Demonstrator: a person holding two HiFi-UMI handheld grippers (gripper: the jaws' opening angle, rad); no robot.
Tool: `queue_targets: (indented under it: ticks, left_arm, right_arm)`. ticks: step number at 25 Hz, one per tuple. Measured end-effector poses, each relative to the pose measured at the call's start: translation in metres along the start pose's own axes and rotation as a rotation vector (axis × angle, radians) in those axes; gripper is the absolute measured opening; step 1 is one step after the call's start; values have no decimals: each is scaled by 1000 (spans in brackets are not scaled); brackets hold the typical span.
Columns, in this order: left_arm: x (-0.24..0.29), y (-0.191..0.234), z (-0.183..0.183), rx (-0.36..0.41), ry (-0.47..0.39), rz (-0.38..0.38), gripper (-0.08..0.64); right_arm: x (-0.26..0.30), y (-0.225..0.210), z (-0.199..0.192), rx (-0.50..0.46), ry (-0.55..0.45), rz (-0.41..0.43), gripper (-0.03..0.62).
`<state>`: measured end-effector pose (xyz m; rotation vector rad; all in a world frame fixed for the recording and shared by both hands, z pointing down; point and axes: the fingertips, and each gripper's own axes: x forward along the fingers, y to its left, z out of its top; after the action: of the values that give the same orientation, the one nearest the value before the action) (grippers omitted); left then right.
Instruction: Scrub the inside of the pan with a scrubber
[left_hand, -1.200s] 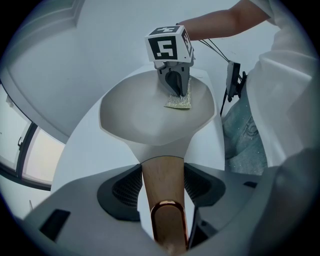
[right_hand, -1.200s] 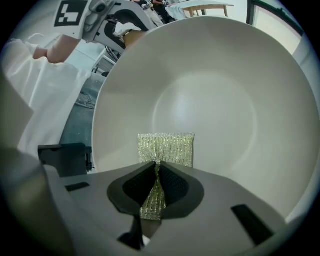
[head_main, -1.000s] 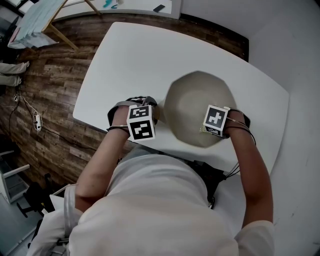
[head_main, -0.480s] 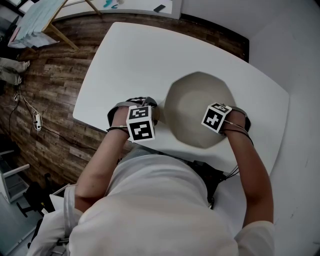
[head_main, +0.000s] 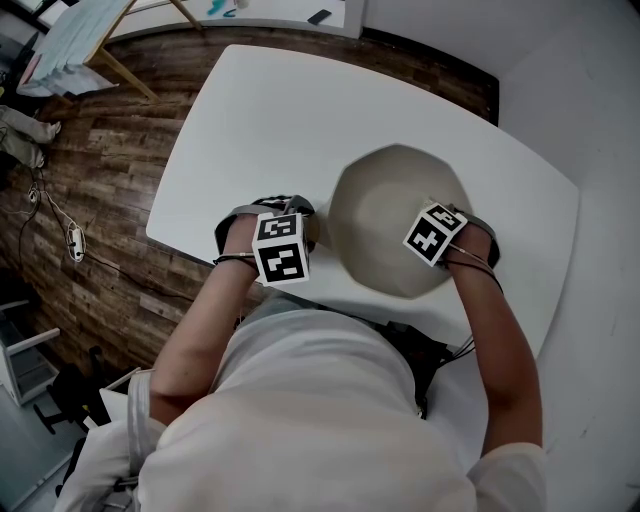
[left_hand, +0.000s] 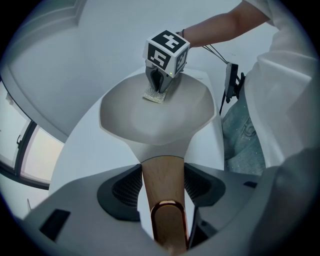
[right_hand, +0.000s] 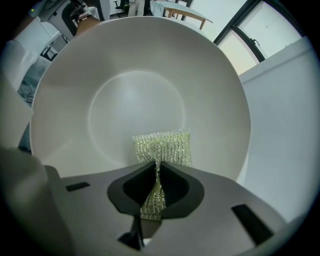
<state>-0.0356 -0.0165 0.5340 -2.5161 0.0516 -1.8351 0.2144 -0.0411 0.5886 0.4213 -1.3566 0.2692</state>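
The pale pan sits on the white desk. The left gripper squeezes tight on the pan's wooden handle. The right gripper pinches a sparkly scrubber, which rests on the pan's inside, near the edge.

Head cam: we look steeply down on the table from well above. Left gripper view sits close behind the handle, facing across the pan; right gripper view looks into it, v. close. All 3 share the pan.
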Motion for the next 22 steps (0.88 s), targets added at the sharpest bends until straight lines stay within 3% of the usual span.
queue_targets:
  ticks: [11,22]
  left_arm:
    - [0,-3,2,-6,-10,-5,256]
    - [2,-4,7,-15,-17,-12,256]
  right_arm:
    - [-1,-19,6,52,-58,-106,41]
    - [-5,-41,14,116,-128,-142,41]
